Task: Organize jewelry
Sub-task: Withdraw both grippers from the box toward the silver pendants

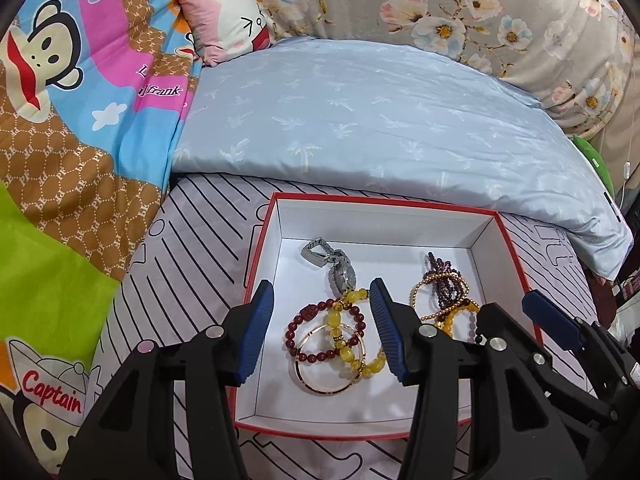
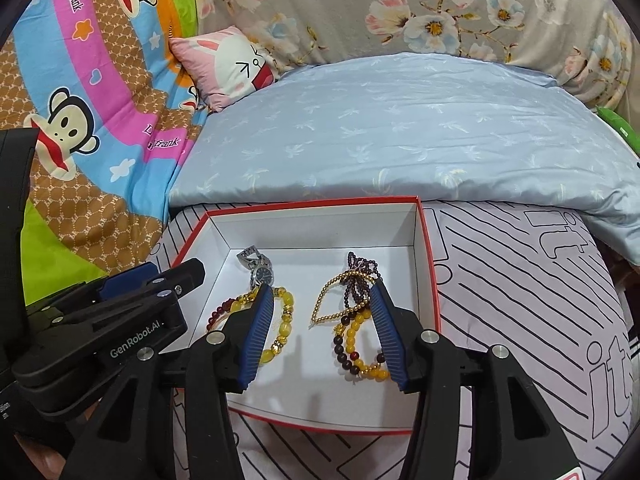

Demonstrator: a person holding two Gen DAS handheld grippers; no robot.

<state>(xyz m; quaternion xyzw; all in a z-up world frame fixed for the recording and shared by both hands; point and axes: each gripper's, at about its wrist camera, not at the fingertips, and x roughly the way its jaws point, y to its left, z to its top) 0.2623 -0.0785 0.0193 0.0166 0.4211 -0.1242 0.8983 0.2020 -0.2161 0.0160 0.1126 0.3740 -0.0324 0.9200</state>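
Note:
A red-rimmed white box (image 1: 516,248) (image 2: 426,248) lies on the bed and holds jewelry. On its left lie a silver watch (image 1: 340,270) (image 2: 256,266), a dark red bead bracelet (image 1: 308,320), a yellow bead bracelet (image 1: 360,364) (image 2: 286,312) and a gold bangle (image 1: 320,388). On its right lies a tangle of purple, gold and amber beads (image 1: 444,292) (image 2: 356,304). My left gripper (image 1: 322,332) is open above the left pile, holding nothing. My right gripper (image 2: 322,332) is open above the gap between the piles, holding nothing.
The box rests on a white sheet with black stripes (image 2: 520,292). A pale blue duvet (image 1: 360,120) lies behind it. A colourful monkey-print quilt (image 1: 60,140) is on the left, with a pink rabbit pillow (image 1: 228,20) and a floral cover (image 1: 480,12) at the back.

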